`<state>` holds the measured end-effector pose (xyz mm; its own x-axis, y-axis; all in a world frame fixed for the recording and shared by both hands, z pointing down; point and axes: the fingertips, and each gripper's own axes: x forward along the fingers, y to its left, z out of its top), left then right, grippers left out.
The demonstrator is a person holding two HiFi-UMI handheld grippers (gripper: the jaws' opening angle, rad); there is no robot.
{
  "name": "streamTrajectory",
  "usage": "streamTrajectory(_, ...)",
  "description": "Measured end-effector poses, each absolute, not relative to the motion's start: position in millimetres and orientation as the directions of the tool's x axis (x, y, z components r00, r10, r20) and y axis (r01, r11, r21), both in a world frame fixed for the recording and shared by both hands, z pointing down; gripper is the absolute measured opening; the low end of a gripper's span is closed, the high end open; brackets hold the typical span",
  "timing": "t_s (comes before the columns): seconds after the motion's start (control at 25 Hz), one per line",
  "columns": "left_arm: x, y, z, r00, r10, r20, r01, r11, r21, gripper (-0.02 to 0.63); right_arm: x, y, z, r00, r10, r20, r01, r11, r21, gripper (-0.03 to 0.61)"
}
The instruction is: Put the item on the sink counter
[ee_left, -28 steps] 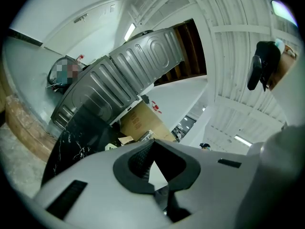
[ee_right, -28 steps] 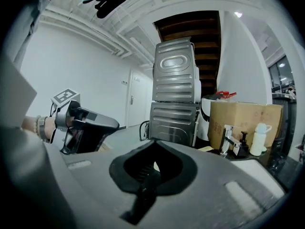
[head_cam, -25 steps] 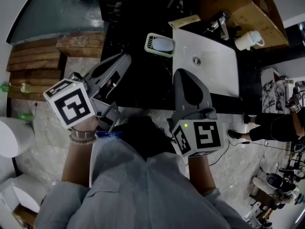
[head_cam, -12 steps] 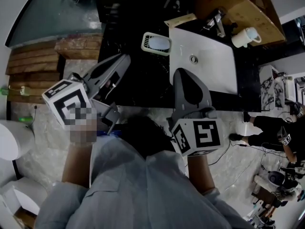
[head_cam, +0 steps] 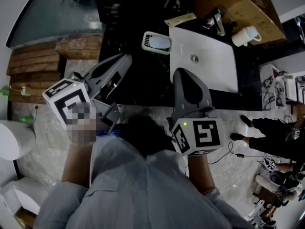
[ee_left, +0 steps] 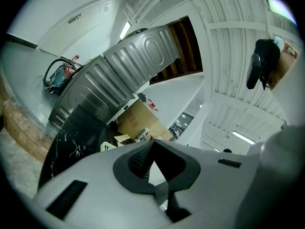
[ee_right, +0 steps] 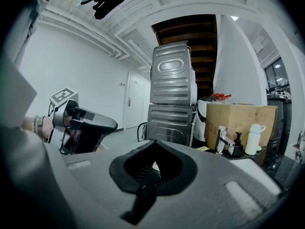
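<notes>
A black marble sink counter (head_cam: 138,80) holds a white basin (head_cam: 209,66) with a chrome faucet (head_cam: 215,21) behind it. A pale soap dish (head_cam: 156,42) with a soap bar sits left of the basin, and a white pump bottle (head_cam: 246,36) stands by the far right corner. My left gripper (head_cam: 125,57) hovers over the counter's near left part, shut and empty. My right gripper (head_cam: 181,72) is at the basin's near left corner, also shut with nothing in it. In the gripper views the left jaws (ee_left: 152,146) and the right jaws (ee_right: 153,145) meet at the tips.
A cardboard box (head_cam: 238,6) stands behind the faucet. Stacked grey machines (ee_right: 171,94) rise beyond the counter. Wooden steps (head_cam: 43,61) lie to the left, a white toilet (head_cam: 12,137) at the near left. A person in dark clothes (head_cam: 276,137) stands on the floor at right.
Both grippers have stayed where they were, shut. The person on the floor at the right edge has shifted position.
</notes>
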<state>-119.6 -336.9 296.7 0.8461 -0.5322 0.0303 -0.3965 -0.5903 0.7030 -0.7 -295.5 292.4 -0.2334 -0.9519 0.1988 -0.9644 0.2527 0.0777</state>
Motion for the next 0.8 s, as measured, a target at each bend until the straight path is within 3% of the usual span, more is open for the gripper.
streamTrajectory(0.8, -118.0, -335.5, 297.8, 0.856, -0.515, 0.036, -0.389, -0.597, 0.701, 0.005, -2.2, -291.5, 297.0, -0.229, -0.949, 0.217, -0.964, 0.252, 0.082, -0.003)
